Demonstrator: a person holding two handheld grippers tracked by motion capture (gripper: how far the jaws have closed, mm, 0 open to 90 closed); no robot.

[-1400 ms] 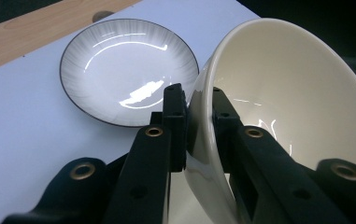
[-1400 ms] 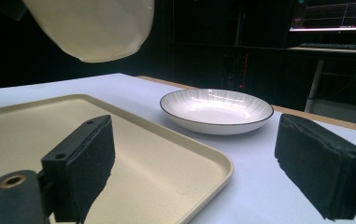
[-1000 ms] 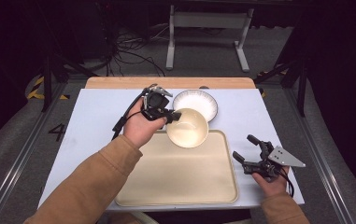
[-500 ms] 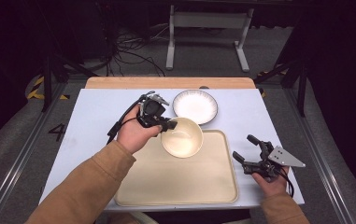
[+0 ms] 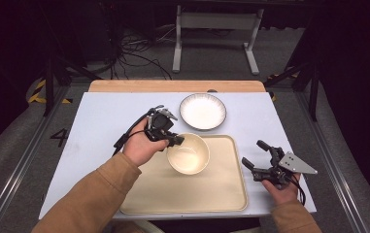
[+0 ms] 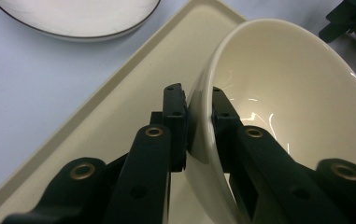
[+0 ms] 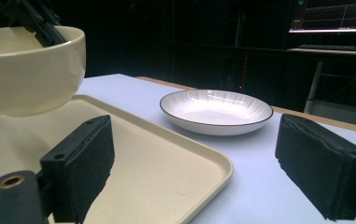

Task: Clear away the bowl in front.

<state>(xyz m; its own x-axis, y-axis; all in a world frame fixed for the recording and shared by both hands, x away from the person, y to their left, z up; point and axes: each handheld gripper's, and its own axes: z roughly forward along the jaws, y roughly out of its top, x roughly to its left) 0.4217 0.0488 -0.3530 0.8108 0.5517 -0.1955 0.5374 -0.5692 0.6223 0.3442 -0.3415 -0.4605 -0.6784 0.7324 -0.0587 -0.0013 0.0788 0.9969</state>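
A cream bowl (image 5: 188,153) hangs a little above the beige tray (image 5: 221,194), over its far left part. My left gripper (image 5: 176,141) is shut on the bowl's rim (image 6: 199,116), one jaw inside and one outside. In the right gripper view the bowl (image 7: 26,70) floats clear of the tray (image 7: 166,168). A white plate with a dark rim (image 5: 203,111) lies on the table beyond the tray. My right gripper (image 5: 256,154) stands open by the tray's right edge, with nothing between its pads (image 7: 87,158).
The pale blue table top (image 5: 100,121) ends in a wooden strip (image 5: 173,86) at the far side. Dark floor, cables and a metal stand (image 5: 216,29) lie beyond. The near half of the tray is bare.
My left gripper has carried the bowl toward me and lower, from near the plate to over the tray. The right gripper has stayed in place.
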